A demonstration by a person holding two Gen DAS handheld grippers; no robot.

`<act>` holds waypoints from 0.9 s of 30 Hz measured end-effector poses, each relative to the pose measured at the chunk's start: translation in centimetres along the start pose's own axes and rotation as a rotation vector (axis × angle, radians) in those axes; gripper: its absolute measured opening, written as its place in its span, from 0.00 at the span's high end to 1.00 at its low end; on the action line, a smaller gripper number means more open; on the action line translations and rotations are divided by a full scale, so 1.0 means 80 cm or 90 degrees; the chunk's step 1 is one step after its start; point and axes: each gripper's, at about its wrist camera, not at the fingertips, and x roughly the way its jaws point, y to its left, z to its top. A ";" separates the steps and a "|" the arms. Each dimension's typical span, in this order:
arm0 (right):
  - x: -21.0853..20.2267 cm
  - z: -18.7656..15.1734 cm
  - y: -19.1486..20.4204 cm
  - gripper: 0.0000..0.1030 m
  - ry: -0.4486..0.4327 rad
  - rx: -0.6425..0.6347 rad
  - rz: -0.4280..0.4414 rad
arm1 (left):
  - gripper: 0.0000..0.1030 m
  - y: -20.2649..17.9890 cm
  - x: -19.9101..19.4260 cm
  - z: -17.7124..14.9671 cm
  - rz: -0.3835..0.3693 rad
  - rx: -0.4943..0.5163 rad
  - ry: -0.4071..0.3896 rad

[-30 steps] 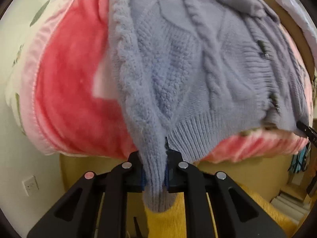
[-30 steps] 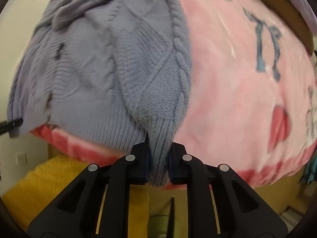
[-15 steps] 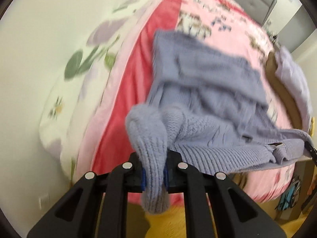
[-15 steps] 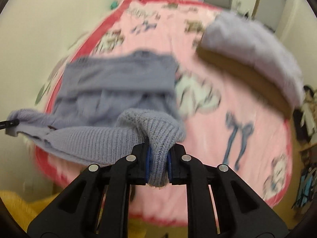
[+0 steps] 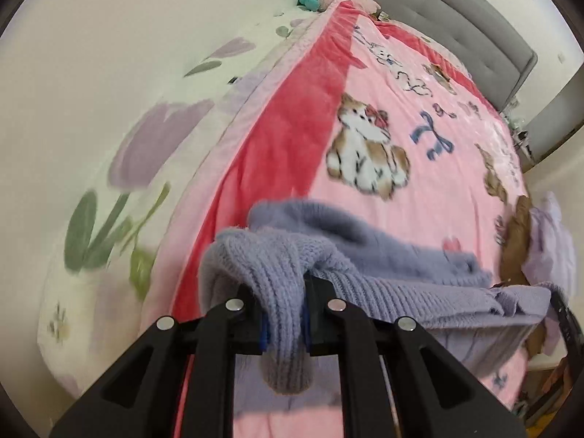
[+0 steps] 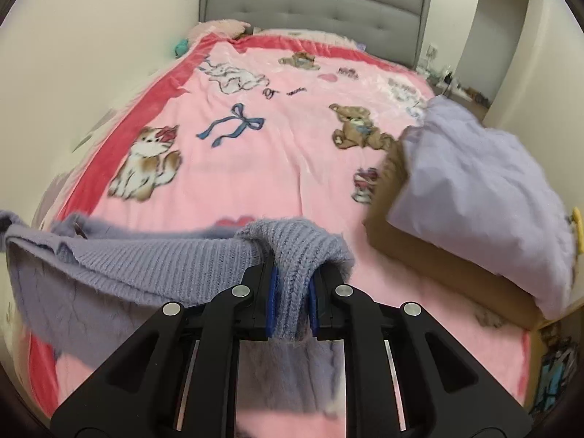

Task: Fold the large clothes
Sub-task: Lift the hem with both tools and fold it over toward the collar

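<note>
A lavender cable-knit sweater [image 5: 383, 255] is held up over the near end of a bed with a pink cartoon blanket [image 5: 401, 116]. My left gripper [image 5: 285, 319] is shut on one corner of its ribbed hem. My right gripper [image 6: 292, 301] is shut on the other corner of the sweater [image 6: 146, 270]. The hem stretches taut between the two grippers and the rest hangs below and folds forward onto the blanket [image 6: 292, 153]. The right gripper's tip shows at the far right of the left wrist view [image 5: 564, 314].
A brown cardboard box [image 6: 430, 255] holding a pale lilac garment [image 6: 474, 182] sits on the bed's right side. A grey padded headboard [image 6: 314, 3] stands at the far end. A wall runs along the bed's left side, with a floral sheet [image 5: 153, 153] beneath the blanket.
Both grippers have risen and swung forward with the hem, from below the bed's foot to above the mattress. The sweater's lower part has been carried over its upper part.
</note>
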 end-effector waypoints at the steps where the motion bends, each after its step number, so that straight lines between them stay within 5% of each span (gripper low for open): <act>1: 0.026 0.009 0.000 0.87 0.006 -0.001 0.006 | 0.88 -0.005 0.017 0.010 0.008 0.005 0.003; 7: 0.174 0.006 0.004 0.87 0.096 0.002 0.042 | 0.88 -0.014 0.134 0.030 0.042 0.017 0.047; 13: 0.231 -0.027 0.004 0.78 0.122 -0.023 0.057 | 0.79 -0.026 0.174 0.017 0.031 0.090 0.011; 15: 0.224 -0.021 -0.010 0.53 0.114 0.012 0.133 | 0.70 -0.025 0.166 0.018 -0.009 0.117 0.002; 16: 0.216 -0.016 -0.017 0.48 0.106 0.031 0.170 | 0.68 -0.022 0.159 0.019 -0.026 0.133 -0.001; 18: 0.196 -0.006 -0.026 0.25 0.078 0.044 0.194 | 0.65 -0.019 0.150 0.021 -0.050 0.152 0.001; 20: 0.167 0.002 -0.032 0.22 0.034 0.032 0.200 | 0.60 -0.013 0.136 0.021 -0.076 0.166 0.008; 23: 0.129 0.007 -0.042 0.19 -0.008 0.029 0.242 | 0.30 -0.005 0.105 0.012 -0.113 0.179 -0.008; 24: 0.120 0.007 -0.042 0.19 -0.012 0.022 0.251 | 0.07 -0.003 0.091 0.007 -0.125 0.184 -0.027; 27: 0.111 -0.004 -0.032 0.19 0.004 -0.006 0.251 | 0.05 -0.004 0.059 -0.005 -0.158 0.196 -0.081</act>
